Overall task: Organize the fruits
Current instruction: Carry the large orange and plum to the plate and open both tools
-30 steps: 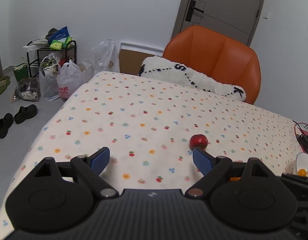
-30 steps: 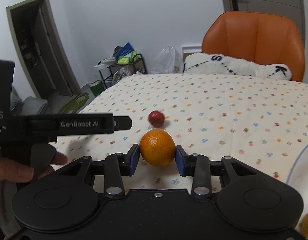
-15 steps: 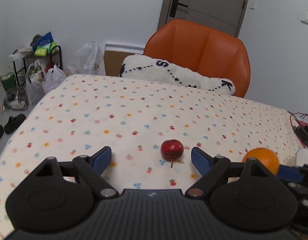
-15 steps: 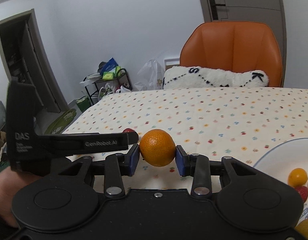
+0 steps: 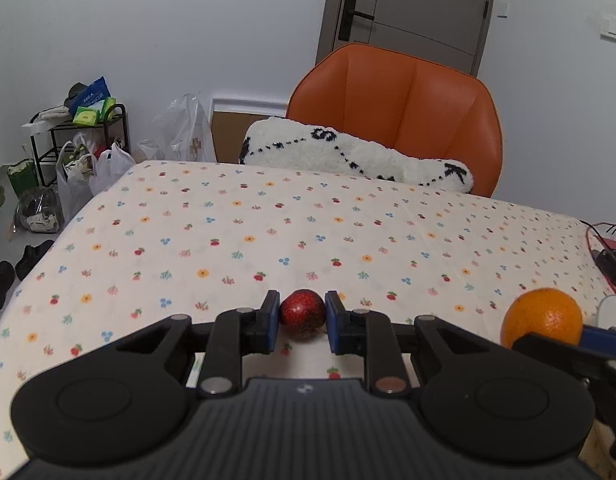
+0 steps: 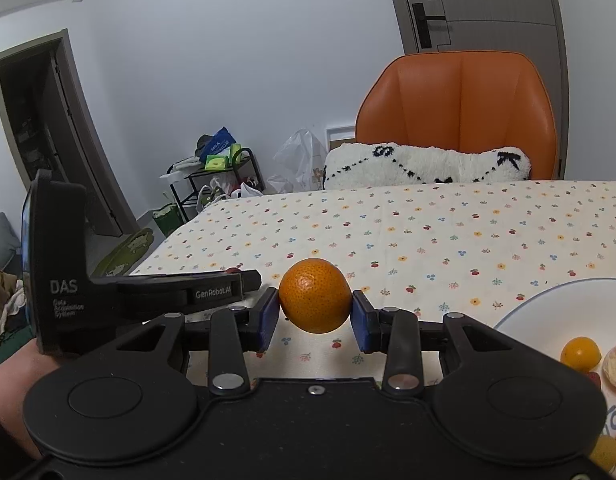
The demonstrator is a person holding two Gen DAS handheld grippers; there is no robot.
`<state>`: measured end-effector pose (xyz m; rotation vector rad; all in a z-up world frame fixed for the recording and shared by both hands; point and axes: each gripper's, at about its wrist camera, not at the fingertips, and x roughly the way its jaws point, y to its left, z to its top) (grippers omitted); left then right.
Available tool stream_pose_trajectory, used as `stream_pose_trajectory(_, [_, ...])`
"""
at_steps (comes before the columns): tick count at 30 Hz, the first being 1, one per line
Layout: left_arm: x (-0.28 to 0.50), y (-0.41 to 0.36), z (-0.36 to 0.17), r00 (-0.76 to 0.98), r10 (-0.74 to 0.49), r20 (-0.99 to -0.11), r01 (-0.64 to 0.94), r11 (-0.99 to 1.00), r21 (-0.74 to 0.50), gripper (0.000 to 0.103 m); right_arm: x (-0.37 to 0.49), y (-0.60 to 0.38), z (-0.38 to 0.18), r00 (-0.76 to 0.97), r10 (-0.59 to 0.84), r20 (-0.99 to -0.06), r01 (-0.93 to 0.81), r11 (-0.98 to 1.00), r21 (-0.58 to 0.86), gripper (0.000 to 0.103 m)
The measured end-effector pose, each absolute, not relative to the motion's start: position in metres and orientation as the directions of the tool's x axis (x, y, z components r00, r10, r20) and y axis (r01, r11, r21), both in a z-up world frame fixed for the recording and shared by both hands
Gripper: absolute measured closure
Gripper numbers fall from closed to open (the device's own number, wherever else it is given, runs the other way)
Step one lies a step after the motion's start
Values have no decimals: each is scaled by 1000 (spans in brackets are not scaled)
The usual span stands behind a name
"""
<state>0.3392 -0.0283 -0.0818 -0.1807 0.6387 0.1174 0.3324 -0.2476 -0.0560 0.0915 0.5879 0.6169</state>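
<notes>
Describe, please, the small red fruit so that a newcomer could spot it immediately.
On the flower-print tablecloth before the orange chair, find the left hand-held gripper. The small red fruit sits between its blue pads, dark and speckled, unlike the larger orange to its right.

A small red fruit (image 5: 302, 313) is clamped between the blue pads (image 5: 271, 321) of the left gripper (image 5: 301, 322), low over the flower-print tablecloth (image 5: 267, 240). An orange (image 5: 542, 316) is seen at the right edge, partly hidden by black gripper parts.

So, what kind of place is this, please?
Probably a room in a home: a table with a floral tablecloth, an orange chair, and a rack with shopping bags by the wall.
</notes>
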Motion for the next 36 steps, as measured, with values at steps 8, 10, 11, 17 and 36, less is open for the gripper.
stream_pose_trajectory(8, [314, -30, -67, 812, 50, -582, -161, 977, -141, 81, 326, -253, -41, 666, 587, -461, -524, 807, 271, 66])
stream_pose_trajectory(10, [307, -30, -62, 816, 50, -575, -163, 976, -146, 81, 322, -255, -37, 666, 592, -453, -530, 804, 271, 67])
stream_pose_trajectory(11, [304, -31, -60, 819, 51, -571, -163, 976, -147, 81, 320, -256, -36, 667, 593, -451, -531, 803, 271, 67])
stream_pose_trajectory(17, [285, -32, -47, 836, 49, -546, -164, 973, -164, 81, 305, -267, -31, 677, 588, -443, -529, 807, 262, 67])
stream_pose_trajectory(36, [237, -66, -21, 875, -3, -484, -113, 971, -210, 81, 270, -311, -21, 731, 549, -405, -490, 836, 246, 67])
